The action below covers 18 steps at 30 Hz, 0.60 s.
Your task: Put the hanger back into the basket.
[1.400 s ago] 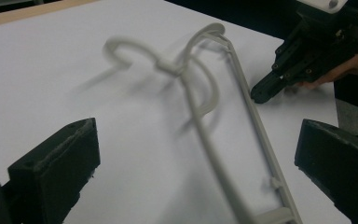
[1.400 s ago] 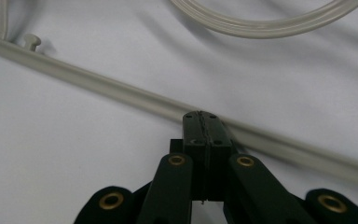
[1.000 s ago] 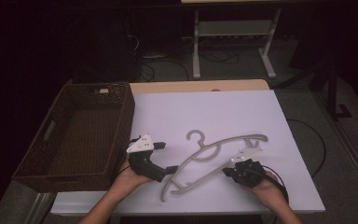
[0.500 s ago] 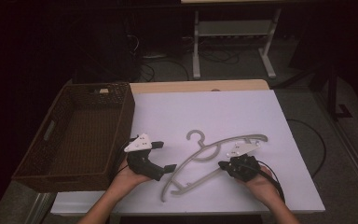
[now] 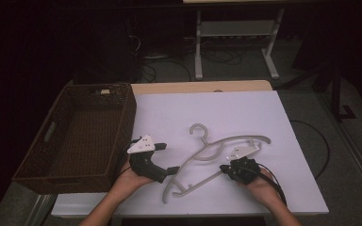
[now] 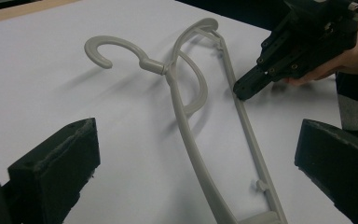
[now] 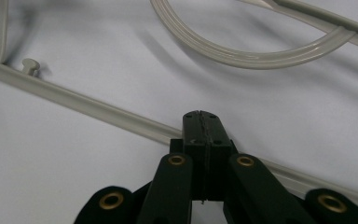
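A grey plastic hanger lies flat on the white table, hook pointing away from me. My right gripper is shut, and its closed tip rests against the hanger's straight bottom bar with nothing between the jaws. In the left gripper view that same tip touches the bar midway along. My left gripper stands open at the hanger's lower left end. Its jaws are spread wide, the hanger's arm runs between them, and neither pad touches it.
A dark brown wicker basket with nothing in it stands along the table's left edge, close beside my left hand. Bare wood shows at the table's far edge. Beyond it are a metal stand and cables on the dark floor.
My right hand has edged left, bringing the shut gripper up to the hanger's bottom bar. The left gripper and the hanger have stayed put.
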{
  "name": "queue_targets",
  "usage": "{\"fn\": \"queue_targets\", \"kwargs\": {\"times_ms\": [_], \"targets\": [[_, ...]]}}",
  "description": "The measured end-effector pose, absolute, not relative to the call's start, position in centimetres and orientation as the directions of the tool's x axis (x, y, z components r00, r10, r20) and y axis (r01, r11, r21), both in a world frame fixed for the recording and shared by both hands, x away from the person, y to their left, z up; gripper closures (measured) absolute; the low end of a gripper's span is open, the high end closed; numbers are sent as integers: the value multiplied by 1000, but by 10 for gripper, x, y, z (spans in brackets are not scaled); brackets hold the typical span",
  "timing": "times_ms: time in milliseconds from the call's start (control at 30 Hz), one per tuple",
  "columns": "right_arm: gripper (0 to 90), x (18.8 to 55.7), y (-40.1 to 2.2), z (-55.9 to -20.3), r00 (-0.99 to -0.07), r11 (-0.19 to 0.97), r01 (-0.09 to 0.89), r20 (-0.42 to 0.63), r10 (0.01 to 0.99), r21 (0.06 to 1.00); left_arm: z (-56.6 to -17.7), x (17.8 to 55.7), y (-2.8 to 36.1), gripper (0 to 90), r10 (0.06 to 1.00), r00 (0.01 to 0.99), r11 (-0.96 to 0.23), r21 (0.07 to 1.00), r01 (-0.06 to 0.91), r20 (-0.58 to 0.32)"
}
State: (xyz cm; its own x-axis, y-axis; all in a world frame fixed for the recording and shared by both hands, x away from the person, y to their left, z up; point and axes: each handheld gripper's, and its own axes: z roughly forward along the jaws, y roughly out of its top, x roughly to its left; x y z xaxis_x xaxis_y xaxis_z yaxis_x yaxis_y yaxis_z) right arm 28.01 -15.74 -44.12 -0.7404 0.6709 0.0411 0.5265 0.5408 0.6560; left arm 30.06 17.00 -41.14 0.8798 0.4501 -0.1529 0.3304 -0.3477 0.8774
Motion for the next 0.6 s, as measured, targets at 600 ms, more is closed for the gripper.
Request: {"fn": "queue_targets", "kwargs": {"times_ms": [600], "targets": [[895, 281, -158, -441, -740, 539, 530, 47, 670, 655, -435, 337, 123, 0, 461, 870, -473, 780, 410, -178]]}}
